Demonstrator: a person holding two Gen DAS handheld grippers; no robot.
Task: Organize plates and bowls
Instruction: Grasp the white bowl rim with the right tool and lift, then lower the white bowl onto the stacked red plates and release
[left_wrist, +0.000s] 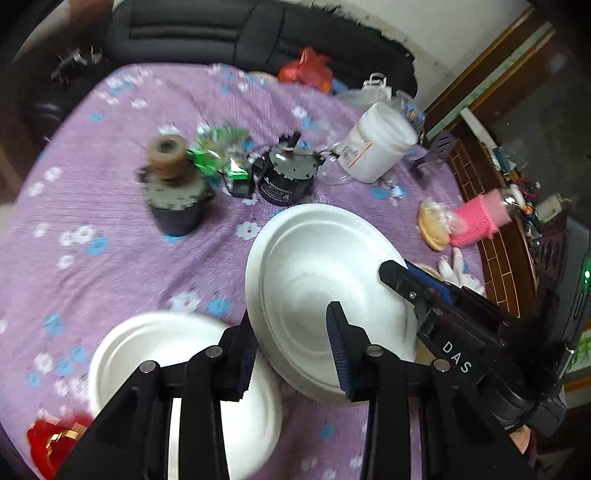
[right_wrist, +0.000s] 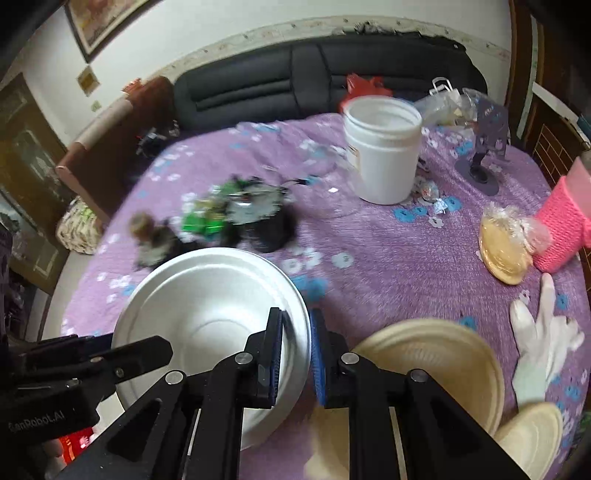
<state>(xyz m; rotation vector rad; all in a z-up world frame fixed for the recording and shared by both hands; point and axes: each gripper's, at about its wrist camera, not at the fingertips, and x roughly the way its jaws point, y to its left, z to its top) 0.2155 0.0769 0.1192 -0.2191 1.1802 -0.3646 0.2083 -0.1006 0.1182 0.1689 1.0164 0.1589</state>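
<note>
I have both grippers clamped on the same white bowl (left_wrist: 314, 280): my left gripper (left_wrist: 291, 354) pinches its near rim and my right gripper (right_wrist: 297, 354) its opposite edge, so it lifts level. It hangs tilted above the purple tablecloth (left_wrist: 110, 240), beside another white bowl (left_wrist: 166, 354), where I judge it should nest.
</note>
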